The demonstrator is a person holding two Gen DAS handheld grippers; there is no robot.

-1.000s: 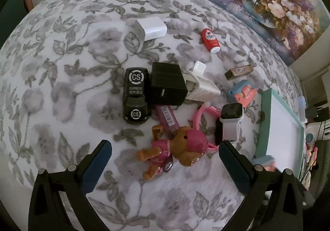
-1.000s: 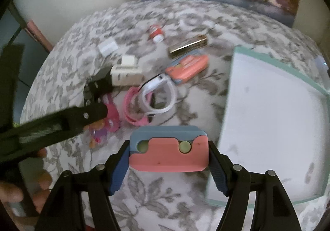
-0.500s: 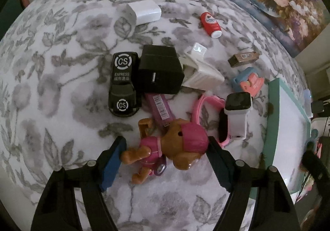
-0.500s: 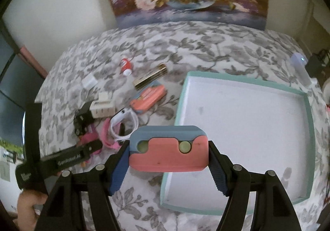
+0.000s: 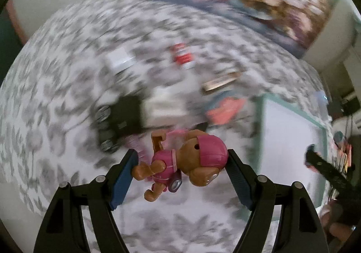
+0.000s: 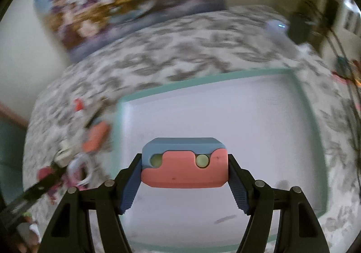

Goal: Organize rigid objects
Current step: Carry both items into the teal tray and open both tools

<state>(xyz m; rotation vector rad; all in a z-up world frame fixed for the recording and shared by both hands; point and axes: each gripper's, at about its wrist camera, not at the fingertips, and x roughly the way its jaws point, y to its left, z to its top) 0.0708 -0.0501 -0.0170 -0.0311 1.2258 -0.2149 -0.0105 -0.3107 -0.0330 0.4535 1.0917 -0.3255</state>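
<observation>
My left gripper (image 5: 180,169) clamps the pink pup toy (image 5: 185,162); tray (image 5: 261,113) at three o'clock. My right gripper (image 6: 183,176) grips the blue-and-coral block (image 6: 183,162) over it.

Our left gripper (image 5: 180,166) points steeply down, fingers (image 5: 123,179) clamped on a toy pup (image 5: 182,162); our right gripper (image 6: 183,175) likewise grips a pink-and-blue block (image 6: 183,162).

We are holding a toy dog (image 5: 180,162) in our left gripper (image 5: 180,176), lifted above the blurred floral bed (image 5: 56,106).
</observation>
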